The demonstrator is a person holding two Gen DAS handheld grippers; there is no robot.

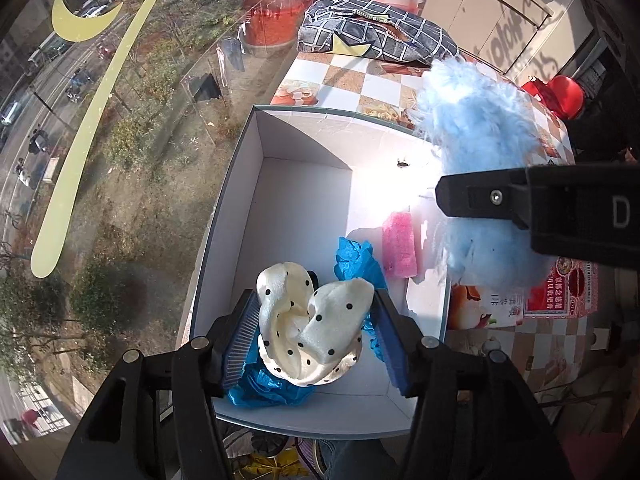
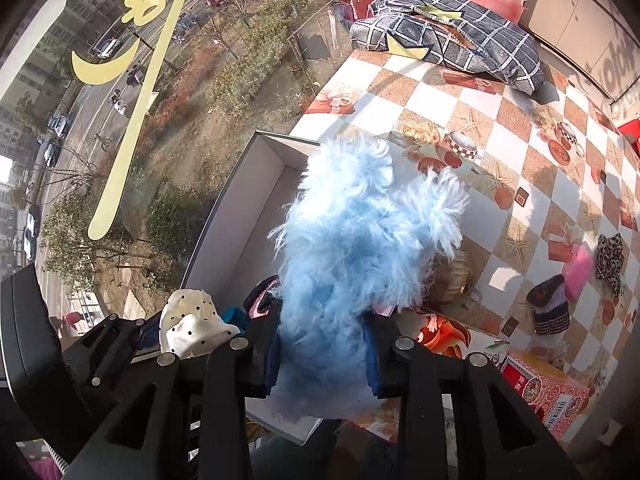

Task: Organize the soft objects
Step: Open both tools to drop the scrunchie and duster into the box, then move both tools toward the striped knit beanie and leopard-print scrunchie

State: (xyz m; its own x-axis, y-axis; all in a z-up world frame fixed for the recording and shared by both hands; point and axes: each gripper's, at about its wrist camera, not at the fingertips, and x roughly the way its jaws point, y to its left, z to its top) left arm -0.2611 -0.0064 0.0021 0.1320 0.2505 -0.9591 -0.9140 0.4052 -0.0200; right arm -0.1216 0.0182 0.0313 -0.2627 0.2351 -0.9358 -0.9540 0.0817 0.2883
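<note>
1. Step in hand, as I judge it: both grippers carry soft items to the white cardboard box [image 1: 256, 184] for drop-off. Loading is partly done; a pink sponge-like pad [image 1: 399, 245] and crumpled blue tissue [image 1: 352, 258] already lie on the box floor.

2. Left gripper [image 1: 316, 326]: jaws partly closed, clamped on a cream polka-dot scrunchie [image 1: 316, 320]. The blue pads press it from both sides. It bulges forward and upward out of the jaws and sits over the near end of the box, above more blue tissue just below the jaws.

3. Right gripper [image 2: 322, 350]: jaws roughly half shut, clamped on a fluffy light-blue plush piece [image 2: 360, 240]. Most of the fur extends well ahead of the jaws and hides the fingertips. In the left wrist view the same plush [image 1: 476, 136] hangs over the box's right rim, partly outside it.

4. Next move, my judgement: the left jaws need only spread to drop the scrunchie. The right gripper should shift leftward, further over the box floor, before spreading, or the plush may catch the rim.

5. Still out on the checkered tablecloth [image 2: 516, 184], well right of the right jaws: a pink soft item [image 2: 579, 271], a leopard-print scrunchie [image 2: 610, 258], a dark knitted piece [image 2: 550, 304].

6. A plaid cushion [image 2: 452, 28] lies far ahead of both jaws.
</note>
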